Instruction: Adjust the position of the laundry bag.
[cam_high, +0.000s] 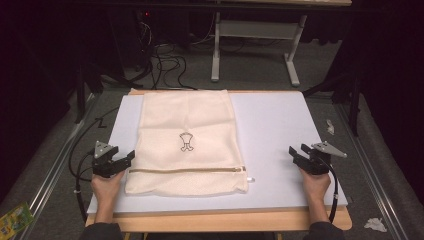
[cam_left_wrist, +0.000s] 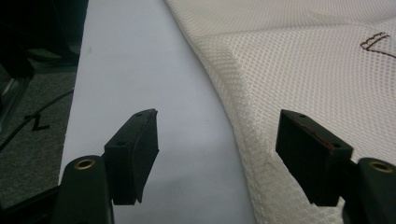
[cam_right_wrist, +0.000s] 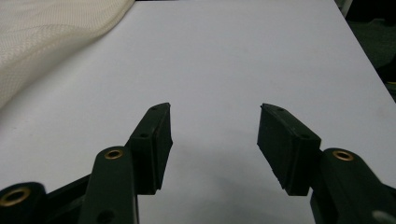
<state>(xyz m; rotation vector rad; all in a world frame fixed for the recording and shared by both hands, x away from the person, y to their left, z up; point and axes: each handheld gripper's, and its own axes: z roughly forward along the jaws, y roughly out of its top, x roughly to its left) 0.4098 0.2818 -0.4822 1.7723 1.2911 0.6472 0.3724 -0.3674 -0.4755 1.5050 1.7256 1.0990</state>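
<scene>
A cream mesh laundry bag (cam_high: 186, 142) lies flat on the white board (cam_high: 280, 150), with a zipper (cam_high: 186, 170) near its front edge and a small dark emblem (cam_high: 186, 141) at its middle. My left gripper (cam_high: 131, 156) rests at the bag's left edge, open; in the left gripper view its jaws (cam_left_wrist: 217, 140) straddle the mesh edge (cam_left_wrist: 280, 84) without pressing it. At the board's right side my right gripper (cam_high: 291, 152) is open over bare board (cam_right_wrist: 215, 70), nothing between its jaws (cam_right_wrist: 215, 140). The bag's corner (cam_right_wrist: 46, 37) lies off to its left.
The board sits on a wooden table (cam_high: 220, 221). Cables (cam_high: 80, 150) trail from both grippers over the sides. A white table frame (cam_high: 255, 40) and loose wires (cam_high: 165, 62) stand on the floor beyond. Crumpled scraps (cam_high: 375, 224) lie at the right, a green packet (cam_high: 15, 217) at the left.
</scene>
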